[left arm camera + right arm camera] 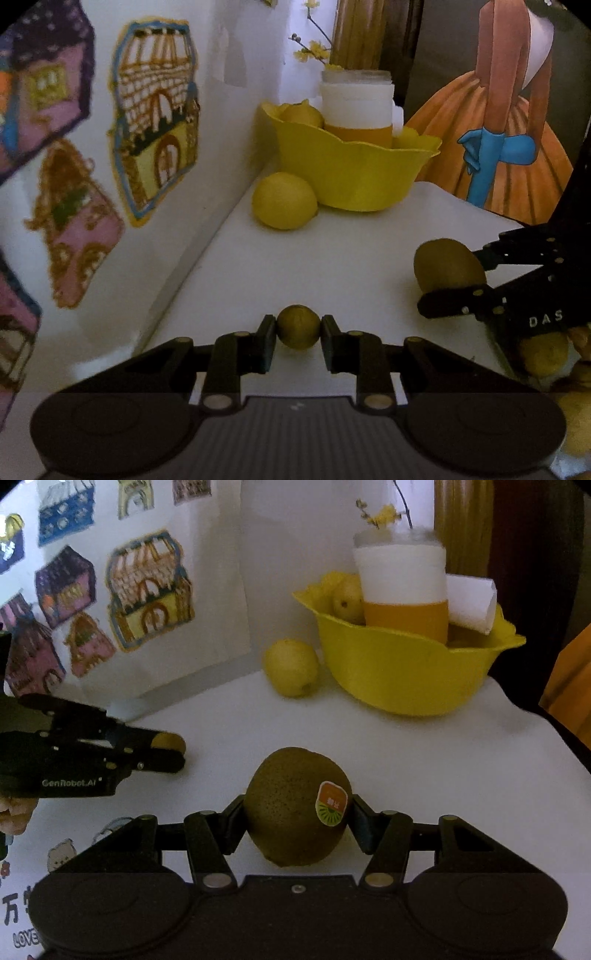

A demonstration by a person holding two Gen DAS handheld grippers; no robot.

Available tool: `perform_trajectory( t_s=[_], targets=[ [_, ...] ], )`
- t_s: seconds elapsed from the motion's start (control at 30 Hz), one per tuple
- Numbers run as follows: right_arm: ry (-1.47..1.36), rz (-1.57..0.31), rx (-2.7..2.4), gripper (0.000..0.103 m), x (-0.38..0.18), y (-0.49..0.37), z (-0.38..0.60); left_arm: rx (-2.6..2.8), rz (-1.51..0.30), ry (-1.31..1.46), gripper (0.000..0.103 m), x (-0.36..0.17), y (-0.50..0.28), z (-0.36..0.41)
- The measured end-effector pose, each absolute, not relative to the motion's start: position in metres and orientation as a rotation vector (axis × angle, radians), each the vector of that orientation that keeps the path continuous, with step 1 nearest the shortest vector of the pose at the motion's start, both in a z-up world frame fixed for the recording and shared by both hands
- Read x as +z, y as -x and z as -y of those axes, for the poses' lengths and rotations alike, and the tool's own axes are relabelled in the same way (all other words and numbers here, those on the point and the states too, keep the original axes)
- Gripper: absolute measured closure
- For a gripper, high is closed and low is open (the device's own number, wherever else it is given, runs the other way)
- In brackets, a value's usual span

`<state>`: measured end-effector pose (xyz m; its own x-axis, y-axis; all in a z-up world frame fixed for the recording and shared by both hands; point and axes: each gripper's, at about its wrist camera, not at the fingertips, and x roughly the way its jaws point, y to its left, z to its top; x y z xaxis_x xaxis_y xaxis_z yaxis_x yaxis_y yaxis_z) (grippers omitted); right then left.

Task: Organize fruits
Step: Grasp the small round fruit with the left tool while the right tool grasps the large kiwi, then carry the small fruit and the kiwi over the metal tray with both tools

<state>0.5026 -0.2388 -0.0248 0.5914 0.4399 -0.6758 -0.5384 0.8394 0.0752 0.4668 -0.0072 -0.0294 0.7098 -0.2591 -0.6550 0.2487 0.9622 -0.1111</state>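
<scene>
**Two fruits gripped, bowl straight ahead**

Two pairs of jaws are clenched on fruit. The left gripper [298,332] pinches a small round olive-brown fruit [298,331] at its very tips, the pads pressing on both of its sides. The right gripper [297,818] grasps a kiwi [295,806], sticker facing the camera, its long axis standing roughly upright between the pads and its underside low over the white bench [424,768]; whether it touches I cannot tell.

Outward from both, the yellow bowl [402,672] lies ahead at the far end of the bench, already crowded by a white-and-orange cup [402,594] and yellow fruit. A lone lemon [291,666] sits just beside the bowl's left flank.

Judging from both views, the right hand seems the nearer to the bowl, the left to the lemon. The free space in the bowl looks tight, so each drop probably has to go over the near rim, in front of the cup.
</scene>
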Motion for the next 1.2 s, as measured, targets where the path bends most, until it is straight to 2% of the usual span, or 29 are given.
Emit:
perform_trajectory(
  t_s=[0.2,0.43,0.7,1.2],
  targets=[
    [0.149,-0.711,0.576,0.044,-0.017,-0.490,0.240,-0.293,-0.709,0.039,0.075,-0.022,-0.459,0.010],
    [0.097,-0.659,0.555,0.044,0.017,-0.467,0.258,-0.312,-0.693,0.054,0.075,-0.004,-0.437,0.019],
    [0.088,-0.636,0.522,0.044,0.044,-0.416,0.291,-0.373,-0.654,0.062,0.075,0.025,-0.404,0.048],
    [0.058,-0.624,0.481,0.044,0.051,-0.315,0.365,-0.518,-0.687,0.099,0.075,0.037,-0.329,0.107]
  ],
)
